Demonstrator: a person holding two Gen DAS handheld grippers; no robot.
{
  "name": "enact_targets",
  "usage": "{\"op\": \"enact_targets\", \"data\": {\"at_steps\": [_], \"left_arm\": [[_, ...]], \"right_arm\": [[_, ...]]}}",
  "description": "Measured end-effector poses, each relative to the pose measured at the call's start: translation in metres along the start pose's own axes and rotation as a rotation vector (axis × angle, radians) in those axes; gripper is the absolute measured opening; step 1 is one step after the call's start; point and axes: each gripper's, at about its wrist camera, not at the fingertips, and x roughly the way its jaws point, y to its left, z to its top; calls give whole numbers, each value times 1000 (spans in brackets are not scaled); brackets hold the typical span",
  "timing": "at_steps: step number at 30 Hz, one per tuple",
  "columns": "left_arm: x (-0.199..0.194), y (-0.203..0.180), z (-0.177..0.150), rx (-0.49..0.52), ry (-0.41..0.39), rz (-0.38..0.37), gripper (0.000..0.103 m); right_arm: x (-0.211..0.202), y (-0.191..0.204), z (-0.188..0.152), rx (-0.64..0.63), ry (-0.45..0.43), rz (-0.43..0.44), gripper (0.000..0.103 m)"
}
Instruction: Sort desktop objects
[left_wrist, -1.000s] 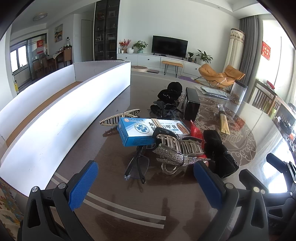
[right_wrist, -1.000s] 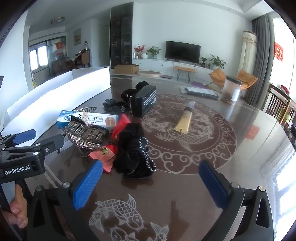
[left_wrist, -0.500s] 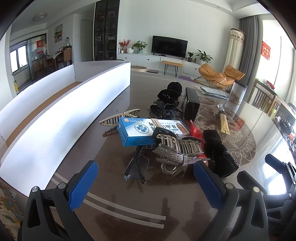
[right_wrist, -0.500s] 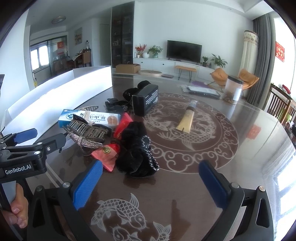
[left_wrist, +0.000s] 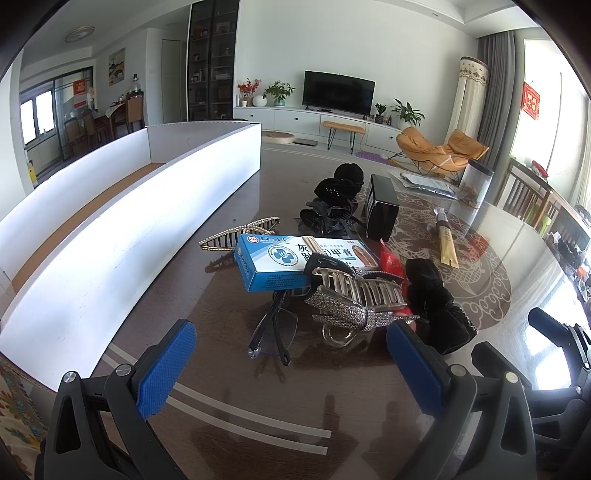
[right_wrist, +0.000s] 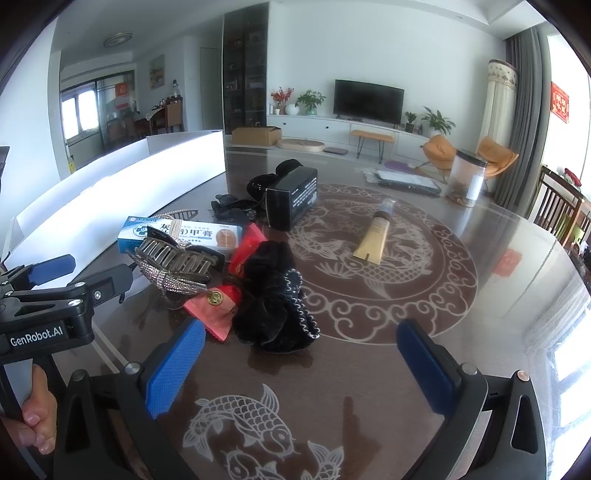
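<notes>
I see both the left gripper (left_wrist: 290, 363) and the right gripper (right_wrist: 301, 360) with jaws released, empty, above the tabletop (right_wrist: 369, 369), facing the rhinestone hair claw (left_wrist: 354, 301).

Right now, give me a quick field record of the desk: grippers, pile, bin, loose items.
left gripper: jaws open, empty, short of the pile
right gripper: jaws open, empty
nearest items: glasses, rhinestone hair claw
pile: blue medicine box, black scrunchie, red packet
apart from the pile: gold tube, black box
bin: long white tray, left of the pile; nothing seen inside
sorted: nothing yet
</notes>
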Motion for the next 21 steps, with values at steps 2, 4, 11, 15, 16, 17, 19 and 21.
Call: {"op": "enact_targets", "data": {"at_steps": [2, 4, 11, 15, 16, 17, 19, 21], "left_arm": [[0, 0, 0, 0, 0, 0, 103], [0, 0, 0, 0, 0, 0, 103], [0, 0, 0, 0, 3, 0, 103], [0, 0, -1, -1, 4, 1, 103], [0, 0, -1, -2, 5, 1, 103], [0, 1, -2, -5, 7, 2, 103], [2, 4, -3, -16, 14, 3, 103], [3, 10, -3, -43, 23, 3, 103]], "right_arm": [[0, 0, 0, 0, 2, 2, 103], [1, 1, -1, 0, 4, 3, 103], [2, 1, -1, -1, 8, 7, 103], [3, 1, -2, 2, 12, 9, 103], [3, 1, -2, 3, 13, 9, 103], [4, 0, -2, 3, 15, 9, 103], [6, 0, -3, 3, 22, 8, 103], [8, -2, -3, 12, 30, 13, 103]]}}
